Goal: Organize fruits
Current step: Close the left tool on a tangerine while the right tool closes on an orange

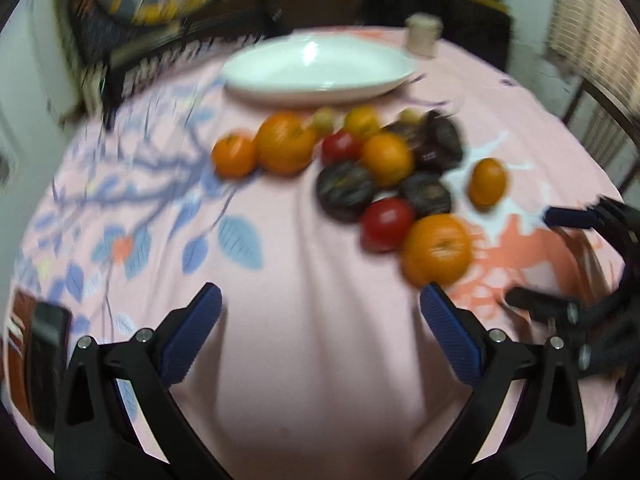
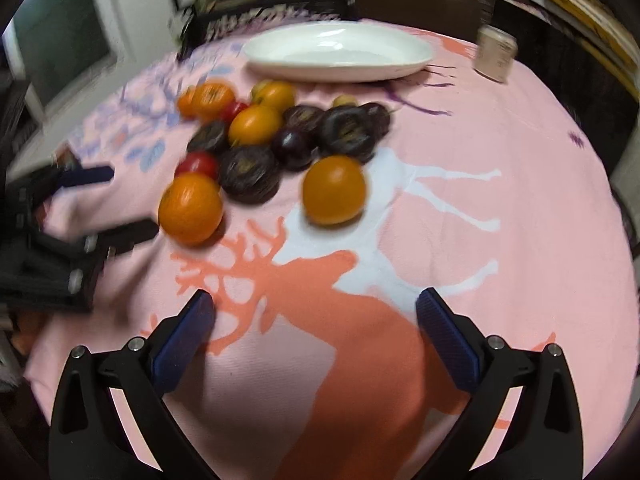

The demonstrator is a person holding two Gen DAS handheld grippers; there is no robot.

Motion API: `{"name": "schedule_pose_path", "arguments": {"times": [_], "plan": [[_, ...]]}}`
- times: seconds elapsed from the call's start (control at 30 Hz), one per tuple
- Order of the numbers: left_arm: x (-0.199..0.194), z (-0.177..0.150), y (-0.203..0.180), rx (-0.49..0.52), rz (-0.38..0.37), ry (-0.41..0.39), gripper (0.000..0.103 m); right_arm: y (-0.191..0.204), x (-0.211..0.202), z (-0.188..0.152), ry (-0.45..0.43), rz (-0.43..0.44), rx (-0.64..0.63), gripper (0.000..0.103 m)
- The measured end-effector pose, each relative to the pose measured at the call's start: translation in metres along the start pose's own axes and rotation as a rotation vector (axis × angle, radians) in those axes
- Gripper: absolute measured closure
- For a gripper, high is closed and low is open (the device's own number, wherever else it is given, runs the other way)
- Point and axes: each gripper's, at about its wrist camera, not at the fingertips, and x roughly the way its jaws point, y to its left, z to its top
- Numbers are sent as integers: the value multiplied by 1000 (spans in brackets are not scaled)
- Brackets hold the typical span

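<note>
The left tool (image 1: 320, 304) is spread wide with nothing between its blue pads (image 1: 192, 336), hovering over the pink cloth (image 1: 304, 320) on the desk. Ahead of it and a little to its right lies the fruit pile (image 1: 360, 164): oranges, red fruits, dark purple ones and a few small yellowish ones, bunched together and touching. The nearest orange (image 1: 437, 249) sits just beyond its right finger. One orange (image 1: 487, 182) lies apart from the pile, further right. Beyond the fruit stands a white plate (image 1: 320, 72) holding nothing, and past that, to the right, a small jar (image 1: 423, 35). The right tool (image 2: 314, 304) is likewise wide open and holds nothing, above the deer print (image 2: 320, 320) on the cloth. The lone orange (image 2: 334, 190) is straight ahead of it; the pile (image 2: 276, 132) is ahead and left, the plate (image 2: 340, 56) behind it. Each tool shows at the other view's edge. Both views are blurred.
</note>
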Motion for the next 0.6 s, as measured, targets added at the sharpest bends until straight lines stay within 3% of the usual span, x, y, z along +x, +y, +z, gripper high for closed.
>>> {"name": "schedule_pose_path", "arguments": {"times": [0.1, 0.37, 0.43, 0.57, 0.6], "plan": [[-1, 4, -14, 51, -57, -8, 2, -20, -5, 0, -33, 76, 99, 1], [16, 14, -37, 101, -162, 46, 7, -42, -15, 3, -97, 112, 214, 1], [20, 17, -34, 88, -193, 62, 24, -42, -20, 2, -115, 113, 216, 1], [24, 15, -39, 103, -192, 64, 31, -32, -22, 8, -134, 91, 159, 1], [24, 15, -41, 109, -187, 60, 37, -29, -20, 11, -128, 90, 143, 1]]}}
